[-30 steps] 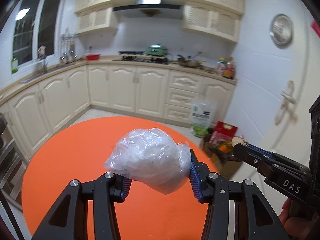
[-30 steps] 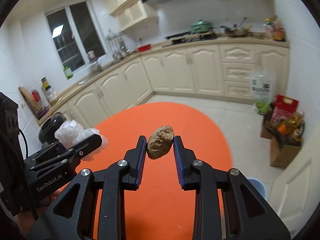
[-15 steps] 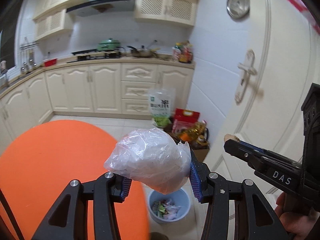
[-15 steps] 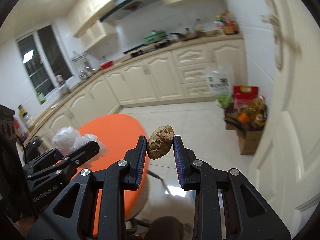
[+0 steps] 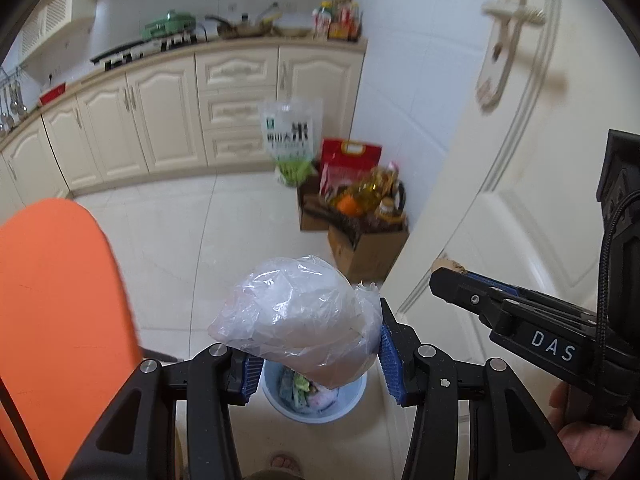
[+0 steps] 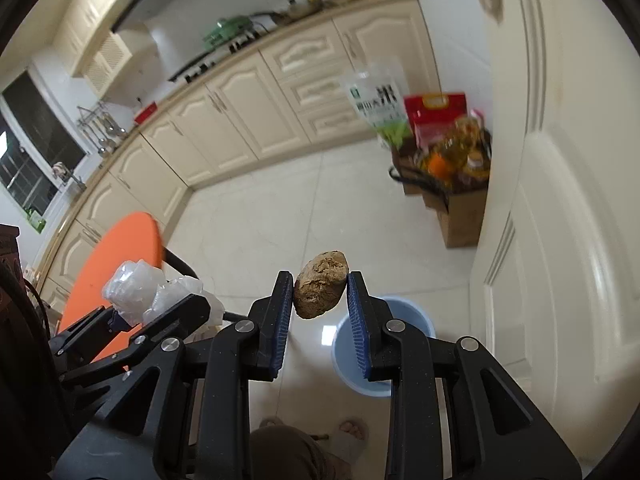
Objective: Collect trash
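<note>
My left gripper [image 5: 314, 354] is shut on a crumpled clear plastic bag [image 5: 298, 322], held in the air right above a light blue trash bin [image 5: 348, 398] on the floor with scraps in it. My right gripper [image 6: 320, 304] is shut on a brown crumbly lump [image 6: 320, 289], hanging just left of the same bin [image 6: 416, 322]. In the left wrist view the right gripper [image 5: 450, 272] reaches in from the right with the lump's tip showing. In the right wrist view the left gripper [image 6: 132, 312] with the plastic bag [image 6: 136, 294] is at the lower left.
The orange round table [image 5: 52, 300] lies to the left. Cardboard boxes [image 5: 368, 248] with bottles and bags stand on the floor by a white door [image 5: 500, 160]. Cream kitchen cabinets [image 5: 180, 116] line the back. A person's feet [image 6: 352, 430] show at the bottom.
Both grippers swung right off the orange table and tilted down, carrying the bag and the lump. The blue bin has come into view beneath them. Neither grip has changed.
</note>
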{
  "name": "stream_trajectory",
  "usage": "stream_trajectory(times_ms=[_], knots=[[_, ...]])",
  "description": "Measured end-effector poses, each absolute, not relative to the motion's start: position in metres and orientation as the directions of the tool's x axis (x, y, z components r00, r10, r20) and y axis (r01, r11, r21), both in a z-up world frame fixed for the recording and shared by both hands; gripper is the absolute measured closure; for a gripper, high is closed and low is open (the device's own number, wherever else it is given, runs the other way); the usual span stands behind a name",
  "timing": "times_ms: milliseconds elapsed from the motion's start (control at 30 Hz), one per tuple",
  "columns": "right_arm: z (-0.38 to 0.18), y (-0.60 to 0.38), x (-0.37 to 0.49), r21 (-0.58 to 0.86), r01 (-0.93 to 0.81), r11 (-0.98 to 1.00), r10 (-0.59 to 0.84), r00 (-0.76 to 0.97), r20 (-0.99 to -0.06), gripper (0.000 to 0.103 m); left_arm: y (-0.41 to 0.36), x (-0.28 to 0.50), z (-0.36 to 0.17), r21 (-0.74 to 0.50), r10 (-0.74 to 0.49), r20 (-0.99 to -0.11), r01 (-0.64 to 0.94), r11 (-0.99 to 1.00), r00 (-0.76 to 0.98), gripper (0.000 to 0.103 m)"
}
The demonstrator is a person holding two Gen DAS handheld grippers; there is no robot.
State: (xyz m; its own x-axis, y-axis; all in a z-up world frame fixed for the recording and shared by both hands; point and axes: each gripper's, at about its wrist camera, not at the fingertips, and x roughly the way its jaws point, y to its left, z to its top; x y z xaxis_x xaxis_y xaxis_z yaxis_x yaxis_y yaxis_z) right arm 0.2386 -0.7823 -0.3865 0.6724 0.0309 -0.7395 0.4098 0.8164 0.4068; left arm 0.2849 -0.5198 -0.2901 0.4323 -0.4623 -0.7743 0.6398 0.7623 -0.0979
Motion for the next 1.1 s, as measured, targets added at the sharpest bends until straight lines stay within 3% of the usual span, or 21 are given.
stream_trajectory(times_ms=[267,400,467,533,567,667,767,1100], knots=[[-0.436,-0.804,0.261,0.450,0.438,0.778,0.095,0.625,-0.774,0.076,-0.591,0.346,-0.305,-0.090,-0.403,-0.833,0.626,0.774,0.379,0.057],[-0.457,-0.814,0.269,0.486,0.450,0.749,0.129,0.620,-0.774,0.073,-0.612,0.365,-0.311,-0.083,-0.378,-0.853,0.621,0.780,0.360,0.050],[-0.468,-0.821,0.271,0.497,0.462,0.735,0.140,0.613,-0.777,0.053,-0.621,0.373,-0.316,-0.076,-0.366,-0.866,0.632,0.771,0.342,0.026],[-0.474,-0.827,0.267,0.501,0.486,0.716,0.130,0.612,-0.780,0.043,-0.633,0.377,-0.321,-0.055,-0.341,-0.876,0.632,0.773,0.341,0.007],[-0.477,-0.829,0.264,0.509,0.494,0.705,0.130,0.615,-0.778,0.033,-0.636,0.379,-0.321,-0.045,-0.333,-0.876,0.630,0.775,0.347,0.003],[-0.476,-0.833,0.254,0.506,0.514,0.692,0.107,0.621,-0.776,0.013,-0.646,0.381,-0.322,-0.010,-0.302,-0.879,0.617,0.787,0.370,0.001],[-0.470,-0.836,0.245,0.495,0.541,0.680,0.075,0.620,-0.781,0.000,-0.650,0.375,-0.323,-0.007,-0.300,-0.877,0.614,0.789,0.375,0.001],[-0.427,-0.831,0.221,0.488,0.562,0.668,0.013,0.646,-0.763,0.000,-0.629,0.326,-0.286,0.021,-0.350,-0.809,0.619,0.785,0.472,0.001]])
